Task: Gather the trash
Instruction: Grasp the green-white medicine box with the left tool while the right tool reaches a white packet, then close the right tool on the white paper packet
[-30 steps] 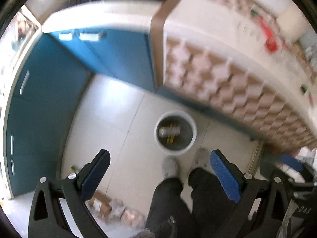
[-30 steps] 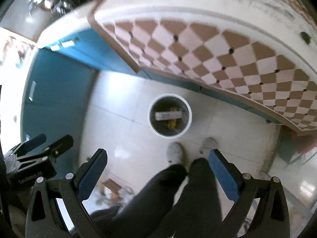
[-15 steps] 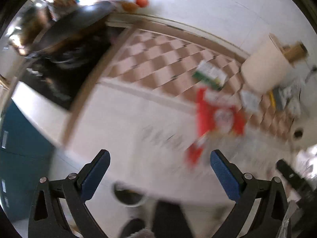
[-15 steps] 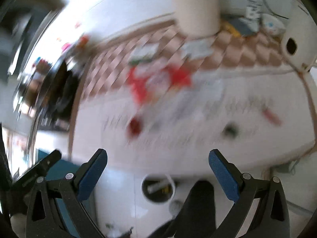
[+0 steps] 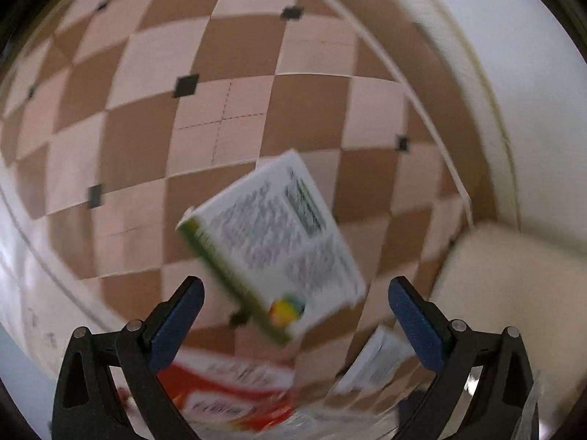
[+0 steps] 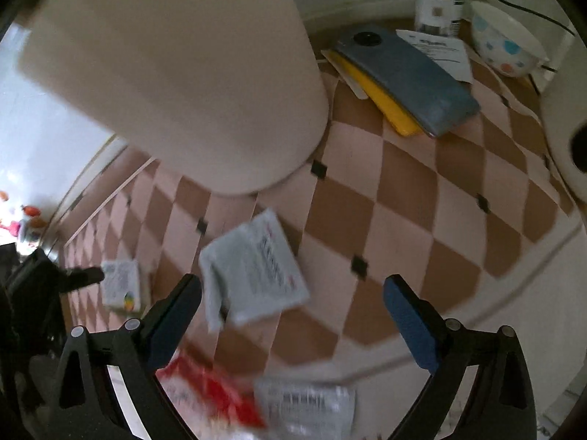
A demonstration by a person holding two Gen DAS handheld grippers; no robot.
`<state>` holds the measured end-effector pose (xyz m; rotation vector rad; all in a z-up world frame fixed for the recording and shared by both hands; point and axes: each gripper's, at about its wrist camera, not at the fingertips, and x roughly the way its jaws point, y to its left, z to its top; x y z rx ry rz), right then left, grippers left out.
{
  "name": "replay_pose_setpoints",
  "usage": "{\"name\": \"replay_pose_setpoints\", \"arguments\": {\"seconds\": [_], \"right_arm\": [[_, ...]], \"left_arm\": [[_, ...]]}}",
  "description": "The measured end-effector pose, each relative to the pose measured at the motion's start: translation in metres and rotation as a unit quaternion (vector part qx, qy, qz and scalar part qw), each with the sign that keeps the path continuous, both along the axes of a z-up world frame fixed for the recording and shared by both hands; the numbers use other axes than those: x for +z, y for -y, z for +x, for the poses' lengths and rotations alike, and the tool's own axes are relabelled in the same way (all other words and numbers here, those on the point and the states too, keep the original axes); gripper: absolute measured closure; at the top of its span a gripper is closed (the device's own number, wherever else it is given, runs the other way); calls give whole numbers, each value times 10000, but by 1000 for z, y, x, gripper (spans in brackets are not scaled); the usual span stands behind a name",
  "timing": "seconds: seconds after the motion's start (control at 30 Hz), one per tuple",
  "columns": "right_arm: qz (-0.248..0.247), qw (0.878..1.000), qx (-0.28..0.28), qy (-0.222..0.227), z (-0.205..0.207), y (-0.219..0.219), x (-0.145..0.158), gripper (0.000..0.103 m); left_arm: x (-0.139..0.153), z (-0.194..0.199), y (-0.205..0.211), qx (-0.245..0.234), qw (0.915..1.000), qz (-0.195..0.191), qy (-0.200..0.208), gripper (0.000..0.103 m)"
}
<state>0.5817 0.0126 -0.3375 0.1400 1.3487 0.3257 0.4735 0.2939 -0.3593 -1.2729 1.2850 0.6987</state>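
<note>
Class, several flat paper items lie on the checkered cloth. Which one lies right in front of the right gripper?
The pale grey sachet, right ahead of the open right gripper. The white box lies far left; the red packet sits below.

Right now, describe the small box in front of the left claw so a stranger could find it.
Start at the checkered pink-and-brown countertop. Ahead of the open left claw lies a small white box, tilted. Unlike the red-and-white wrapper nearer the claw, it has a green edge and a round multicoloured logo at one corner.
</note>
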Motion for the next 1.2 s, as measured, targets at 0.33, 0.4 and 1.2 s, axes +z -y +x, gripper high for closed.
{"name": "replay_pose_setpoints", "arguments": {"seconds": [0.33,0.4,1.2], "right_arm": [[-185,9992,350,-47,10,-40,-40,10],[-362,9976,565,140,3,-50,-39,13],[306,9885,887,1183,-55,-19,50,103]], "left_arm": [[17,37,34,-2241,9540,1935,-466,28],[19,36,49,-2954,9229,2395,-612,28],[139,-81,90,-2793,8720,4018,145,33]]}}
